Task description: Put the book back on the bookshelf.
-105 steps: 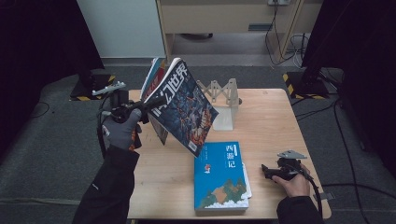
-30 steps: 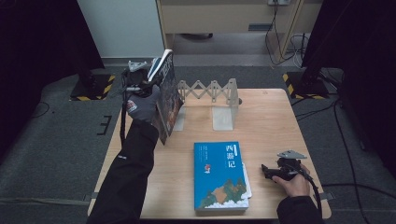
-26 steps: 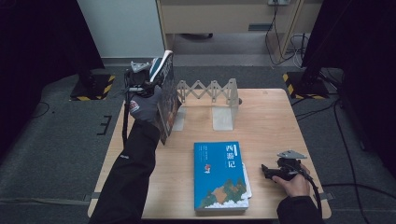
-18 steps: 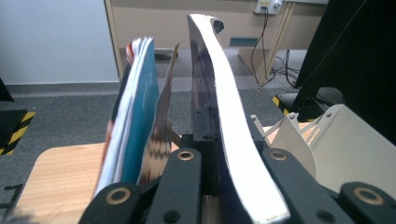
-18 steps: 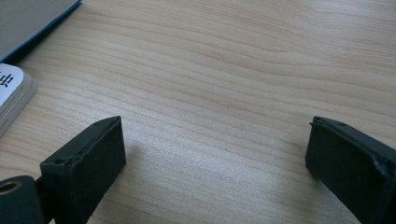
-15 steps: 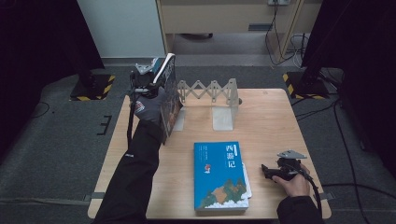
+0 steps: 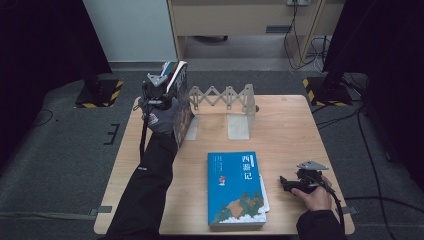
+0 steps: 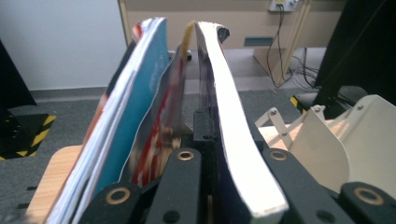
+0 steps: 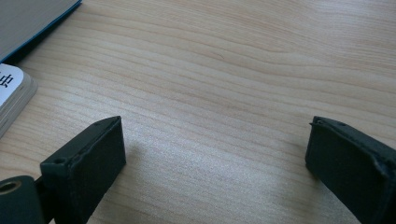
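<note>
The held book (image 7: 182,107) stands upright on its lower edge at the left end of the expanding metal book rack (image 7: 223,100), against the rack's left plate. In the left gripper view this book (image 8: 236,140) rises between the two black jaws, page edges facing the camera, spine away. The left gripper (image 7: 161,92) is clamped on the book from the side facing away from the rack; its jaws are nearly closed, with the book's thickness pinched between the pads. Thinner magazines (image 8: 135,107) lean beside the held book, on the side away from the rack, their covers fanned slightly apart at the top. The rack's pale end plate (image 8: 345,140) appears just beyond the book on the other side.

The rack stands at the far edge of the wooden table (image 7: 290,125), its scissor lattice stretched between two upright plates. A blue book (image 7: 236,187) lies flat, cover up, nearer the person than the rack and well apart from it. The right gripper (image 7: 292,184) rests on the table just beside the blue book, on its right, also well apart from the rack. Its jaws stand wide open with bare table surface (image 9: 224,93) between them; nothing is held. A corner of the blue book (image 9: 18,88) lies near one jaw.
</note>
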`<action>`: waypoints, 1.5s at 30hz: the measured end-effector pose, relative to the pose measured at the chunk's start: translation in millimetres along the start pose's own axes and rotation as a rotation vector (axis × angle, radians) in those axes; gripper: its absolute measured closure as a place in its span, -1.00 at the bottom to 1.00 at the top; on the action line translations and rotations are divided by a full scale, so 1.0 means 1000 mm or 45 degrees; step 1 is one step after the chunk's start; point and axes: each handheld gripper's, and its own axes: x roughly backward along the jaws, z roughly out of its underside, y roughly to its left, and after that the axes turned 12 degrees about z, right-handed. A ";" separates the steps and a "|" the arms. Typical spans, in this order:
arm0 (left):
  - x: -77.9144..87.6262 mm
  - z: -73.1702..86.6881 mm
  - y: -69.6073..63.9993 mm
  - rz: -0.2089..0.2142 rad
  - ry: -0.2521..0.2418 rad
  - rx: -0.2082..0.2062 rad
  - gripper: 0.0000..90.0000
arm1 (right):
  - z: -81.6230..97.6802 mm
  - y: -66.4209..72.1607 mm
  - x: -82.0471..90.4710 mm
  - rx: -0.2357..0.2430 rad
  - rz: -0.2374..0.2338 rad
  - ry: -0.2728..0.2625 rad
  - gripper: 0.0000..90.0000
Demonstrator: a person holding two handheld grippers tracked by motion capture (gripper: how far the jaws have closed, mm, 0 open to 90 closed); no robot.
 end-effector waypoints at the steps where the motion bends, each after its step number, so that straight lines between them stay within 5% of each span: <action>1: 0.000 0.001 0.000 -0.002 -0.007 0.000 0.82 | 0.000 0.000 0.000 0.000 0.000 0.000 -0.89; 9: -0.003 0.009 0.000 -0.022 -0.062 0.006 0.82 | 0.000 0.000 0.000 0.005 -0.001 -0.003 -0.89; 16: -0.002 0.013 -0.001 -0.047 -0.037 -0.033 0.81 | 0.000 0.000 0.000 0.005 -0.002 -0.002 -0.88; 29: 0.013 0.019 0.003 -0.058 -0.020 -0.044 0.69 | 0.000 0.000 0.000 0.004 -0.002 -0.001 -0.89; 45: 0.033 0.021 -0.007 -0.074 -0.045 -0.132 0.51 | 0.000 0.000 0.000 0.004 -0.002 -0.001 -0.88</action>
